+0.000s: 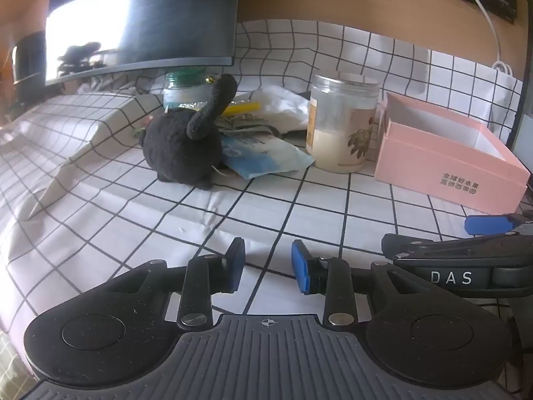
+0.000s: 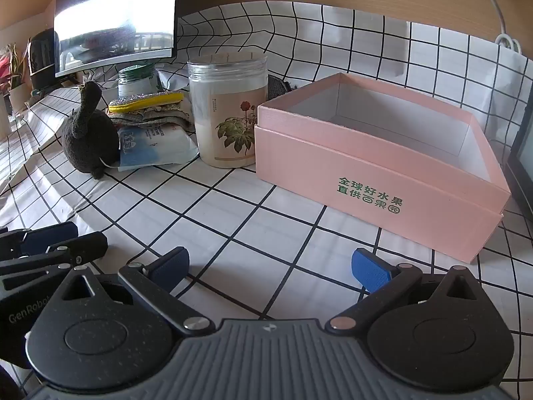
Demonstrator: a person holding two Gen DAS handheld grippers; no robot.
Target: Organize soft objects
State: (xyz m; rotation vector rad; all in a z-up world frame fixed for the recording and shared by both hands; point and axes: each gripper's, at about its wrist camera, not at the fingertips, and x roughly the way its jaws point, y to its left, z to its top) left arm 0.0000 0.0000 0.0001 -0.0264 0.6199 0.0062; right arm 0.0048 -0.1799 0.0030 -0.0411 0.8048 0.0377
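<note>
A black plush toy (image 1: 186,140) (image 2: 88,140) with a long raised neck sits on the checked cloth, left of a blue-white soft packet (image 1: 263,156) (image 2: 150,148). Behind lie folded cloths and a yellow sponge (image 2: 146,100). An open pink box (image 1: 443,153) (image 2: 383,166), with nothing inside, stands at the right. My left gripper (image 1: 268,265) hovers low over the cloth in front of the toy, jaws partly apart with nothing between them. My right gripper (image 2: 269,266) stands wide open and holds nothing, in front of the box's near left corner.
A clear plastic jar (image 1: 343,123) (image 2: 230,110) with a flower label stands between the packet and the box. A green-lidded jar (image 1: 183,90) sits behind the toy. A monitor (image 1: 140,23) hangs over the back left. A white cable (image 1: 489,26) runs down the wall.
</note>
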